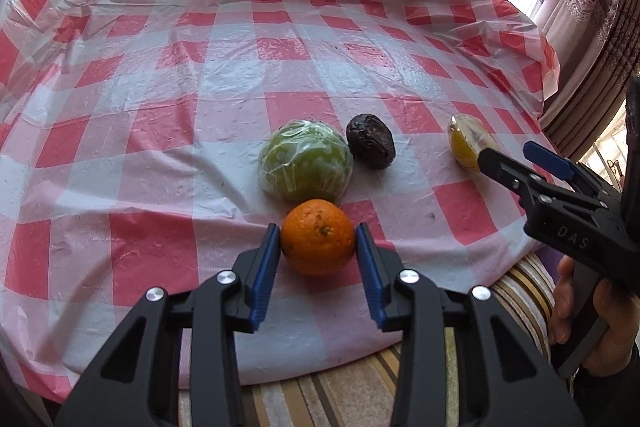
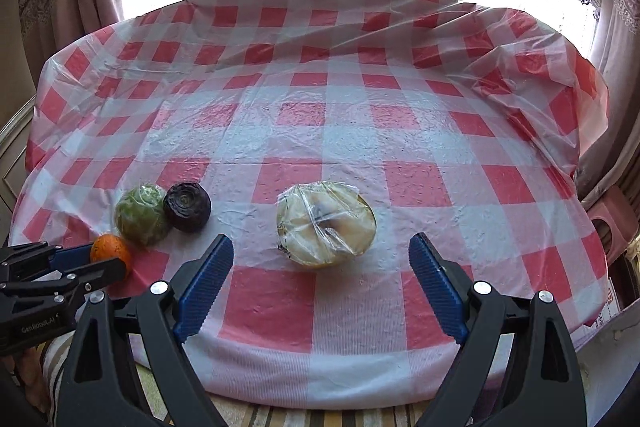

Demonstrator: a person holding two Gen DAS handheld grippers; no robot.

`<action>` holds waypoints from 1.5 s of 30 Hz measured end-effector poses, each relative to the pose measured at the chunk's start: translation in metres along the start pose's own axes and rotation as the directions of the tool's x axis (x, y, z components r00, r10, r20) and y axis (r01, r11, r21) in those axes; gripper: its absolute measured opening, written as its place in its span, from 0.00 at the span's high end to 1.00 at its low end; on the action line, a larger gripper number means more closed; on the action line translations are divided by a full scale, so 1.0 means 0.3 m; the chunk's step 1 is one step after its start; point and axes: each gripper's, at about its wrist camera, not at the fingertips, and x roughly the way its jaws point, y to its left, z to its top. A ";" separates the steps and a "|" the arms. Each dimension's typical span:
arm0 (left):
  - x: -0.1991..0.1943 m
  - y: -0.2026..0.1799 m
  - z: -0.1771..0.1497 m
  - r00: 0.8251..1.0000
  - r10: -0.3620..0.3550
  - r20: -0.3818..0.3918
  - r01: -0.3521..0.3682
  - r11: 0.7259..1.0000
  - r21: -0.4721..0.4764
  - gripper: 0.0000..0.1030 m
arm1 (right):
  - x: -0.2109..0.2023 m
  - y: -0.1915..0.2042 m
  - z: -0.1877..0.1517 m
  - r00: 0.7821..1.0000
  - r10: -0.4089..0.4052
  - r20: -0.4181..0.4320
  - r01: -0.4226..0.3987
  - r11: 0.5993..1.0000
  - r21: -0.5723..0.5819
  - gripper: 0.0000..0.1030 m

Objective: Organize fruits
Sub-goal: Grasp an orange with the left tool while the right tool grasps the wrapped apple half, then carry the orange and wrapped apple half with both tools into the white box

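Left wrist view: left hand-held gripper [image 1: 318, 239] clamps the orange [image 1: 318, 242]; right hand-held gripper [image 2: 320, 259] gapes wide, touching nothing.

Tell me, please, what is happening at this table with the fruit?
A person holds a gripper in each hand over a checked tablecloth. The left gripper has its fingers against both sides of an orange, which sits in front of a green wrapped fruit and a dark wrinkled fruit. The right gripper is open, just short of a plastic-wrapped yellow fruit lying apart from the others.
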 end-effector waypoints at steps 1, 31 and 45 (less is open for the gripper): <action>0.001 0.000 0.000 1.000 0.003 0.001 -0.003 1.000 0.003 0.63 | 0.012 0.000 0.005 1.000 0.002 -0.005 -0.002 1.000 0.003 0.16; -0.040 -0.049 -0.007 0.997 0.048 0.058 -0.051 0.997 0.065 0.64 | 0.010 -0.047 -0.035 0.999 0.016 -0.045 -0.014 0.998 0.054 0.40; -0.081 -0.102 0.013 0.996 0.044 0.080 -0.052 0.993 0.102 0.64 | -0.091 -0.094 -0.080 0.999 0.033 -0.038 -0.030 0.996 0.078 0.40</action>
